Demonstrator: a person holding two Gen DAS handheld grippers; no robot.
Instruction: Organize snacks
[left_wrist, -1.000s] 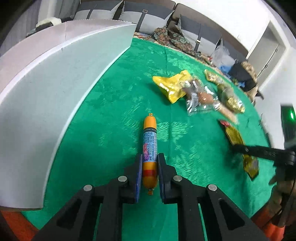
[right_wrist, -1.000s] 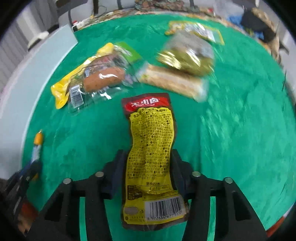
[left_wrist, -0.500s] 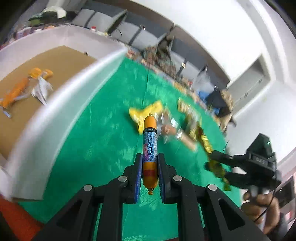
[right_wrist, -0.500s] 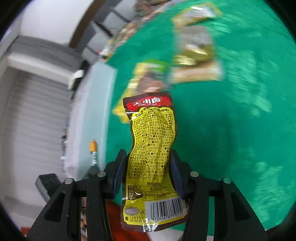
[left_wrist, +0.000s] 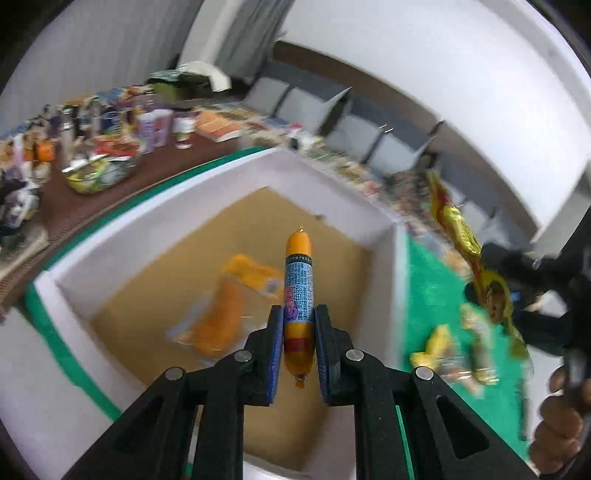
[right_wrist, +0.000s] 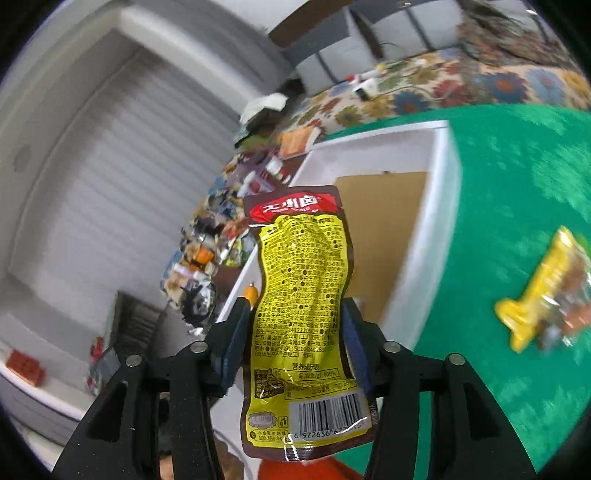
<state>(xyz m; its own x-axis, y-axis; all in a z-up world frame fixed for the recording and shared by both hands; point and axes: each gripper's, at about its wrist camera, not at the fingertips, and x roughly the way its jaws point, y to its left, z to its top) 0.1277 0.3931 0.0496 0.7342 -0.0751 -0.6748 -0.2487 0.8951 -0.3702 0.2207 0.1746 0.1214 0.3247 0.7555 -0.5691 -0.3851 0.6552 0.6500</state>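
Fingers first: my left gripper is clenched on the sausage stick, pads pinching its lower third, the rest standing out over the white box. My right gripper has the yellow pouch between its pads; those jaws have just been widening, yet the pouch sits upright between them and, as far as I can see, has not dropped.

Relative to the box: the sausage hangs above its brown floor, over the near half, beside an orange packet already lying inside. The pouch is outside the box's side wall, above the green cloth, near the rim. More loose snacks lie on the cloth, well apart from the box.

To do this drop well, I judge I should lower the left gripper until the sausage is well inside the walls before letting go, so it doesn't roll or bounce out. The right needs carrying inward past the rim first; a pouch loosened this early could slip onto the cloth.
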